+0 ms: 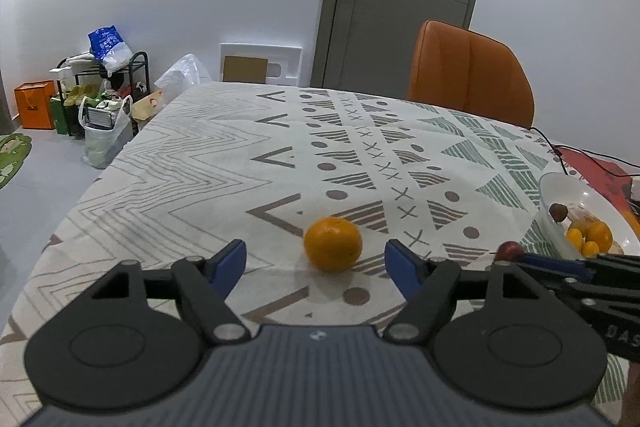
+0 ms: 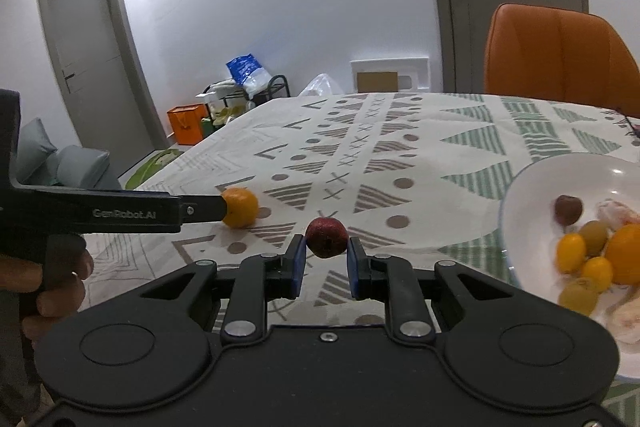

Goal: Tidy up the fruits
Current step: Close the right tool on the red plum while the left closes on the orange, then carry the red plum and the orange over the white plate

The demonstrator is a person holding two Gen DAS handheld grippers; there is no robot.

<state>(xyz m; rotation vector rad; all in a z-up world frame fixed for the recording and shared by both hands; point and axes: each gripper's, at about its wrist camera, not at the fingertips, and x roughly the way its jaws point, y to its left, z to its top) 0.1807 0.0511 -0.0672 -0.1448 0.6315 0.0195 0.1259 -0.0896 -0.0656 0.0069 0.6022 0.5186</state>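
Observation:
An orange [image 1: 333, 243] lies on the patterned tablecloth, between the open fingers of my left gripper [image 1: 316, 261]; it also shows in the right wrist view [image 2: 240, 207]. My right gripper [image 2: 326, 251] is shut on a small dark red fruit [image 2: 326, 237], held just above the cloth; the fruit also shows in the left wrist view [image 1: 509, 250]. A white bowl [image 2: 532, 187] at the right holds an orange, several small yellow fruits, a dark red fruit and peeled pieces; it also shows in the left wrist view [image 1: 560, 183].
An orange chair [image 1: 468, 75] stands at the table's far side. A black cable [image 1: 560, 151] and a red mat [image 1: 600, 171] lie at the far right. The left gripper's body [image 2: 120, 213] reaches in from the left in the right wrist view.

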